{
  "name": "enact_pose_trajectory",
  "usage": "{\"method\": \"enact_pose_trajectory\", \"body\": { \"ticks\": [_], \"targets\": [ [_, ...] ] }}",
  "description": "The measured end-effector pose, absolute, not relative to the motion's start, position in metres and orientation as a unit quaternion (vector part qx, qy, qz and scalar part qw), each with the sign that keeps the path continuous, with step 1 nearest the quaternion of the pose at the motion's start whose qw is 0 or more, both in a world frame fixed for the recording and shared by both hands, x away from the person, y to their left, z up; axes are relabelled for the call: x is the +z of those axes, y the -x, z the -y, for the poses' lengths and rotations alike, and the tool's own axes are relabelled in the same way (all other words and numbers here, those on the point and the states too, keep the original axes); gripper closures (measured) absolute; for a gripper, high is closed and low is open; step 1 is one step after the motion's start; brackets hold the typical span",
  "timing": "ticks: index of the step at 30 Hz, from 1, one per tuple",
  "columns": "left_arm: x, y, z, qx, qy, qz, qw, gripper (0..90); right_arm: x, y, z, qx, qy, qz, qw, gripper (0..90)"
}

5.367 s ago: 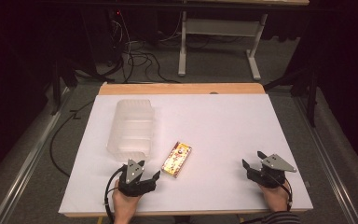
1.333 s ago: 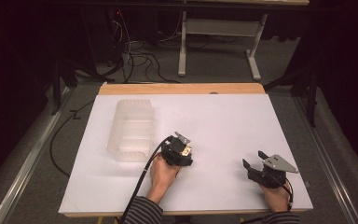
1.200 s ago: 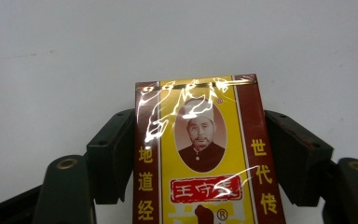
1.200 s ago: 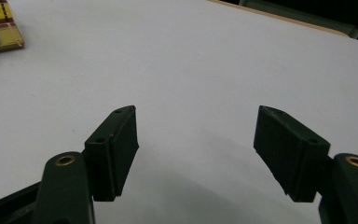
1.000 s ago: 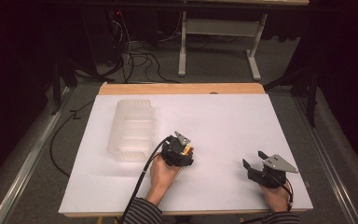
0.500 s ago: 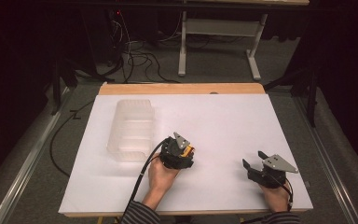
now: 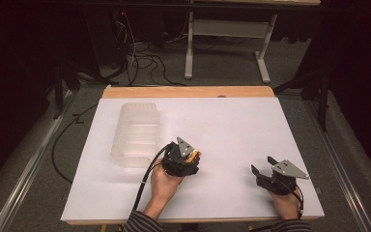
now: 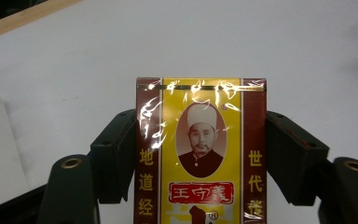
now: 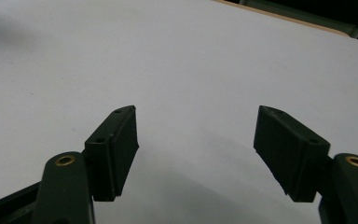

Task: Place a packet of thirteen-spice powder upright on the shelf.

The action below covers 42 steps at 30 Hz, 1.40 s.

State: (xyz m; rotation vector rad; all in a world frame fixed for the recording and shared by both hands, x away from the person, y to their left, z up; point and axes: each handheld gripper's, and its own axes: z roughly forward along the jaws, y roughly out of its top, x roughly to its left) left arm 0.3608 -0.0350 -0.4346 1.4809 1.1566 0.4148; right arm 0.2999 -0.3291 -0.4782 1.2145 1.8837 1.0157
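Yellow and brown packet [image 8: 200, 154] pinched between jaws of left gripper [image 8: 200, 158], middle of left gripper view, white table [image 8: 284, 42] behind. Same packet [image 7: 194, 155] near middle of high view, just right of clear plastic box [image 7: 136, 133]. Right gripper [image 9: 196, 149] spread wide, holding nothing, lower right of high view [image 7: 264, 175].
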Motion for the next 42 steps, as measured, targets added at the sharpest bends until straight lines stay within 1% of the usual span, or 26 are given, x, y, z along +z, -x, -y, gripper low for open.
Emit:
{"method": "enact_pose_trajectory", "body": {
  "ticks": [15,27,32,35,42],
  "targets": [
    [-0.421,-0.357,0.023,0.182,-0.618,-0.488,0.588,32.7,-0.478,-0.3,0.329,0.389,-0.466,-0.722,0.333,30.9],
    [-0.405,-0.356,0.017,0.194,-0.605,-0.48,0.605,32.7,-0.478,-0.299,0.329,0.39,-0.468,-0.72,0.333,30.9],
    [-0.398,-0.356,0.013,0.207,-0.601,-0.476,0.608,32.7,-0.478,-0.299,0.33,0.391,-0.466,-0.72,0.334,30.8],
    [-0.391,-0.357,0.008,0.206,-0.59,-0.478,0.618,32.7,-0.478,-0.3,0.33,0.392,-0.464,-0.72,0.335,30.8],
    [-0.38,-0.36,0.0,0.206,-0.58,-0.479,0.625,32.7,-0.478,-0.299,0.33,0.392,-0.465,-0.72,0.335,30.8]
  ]
}}
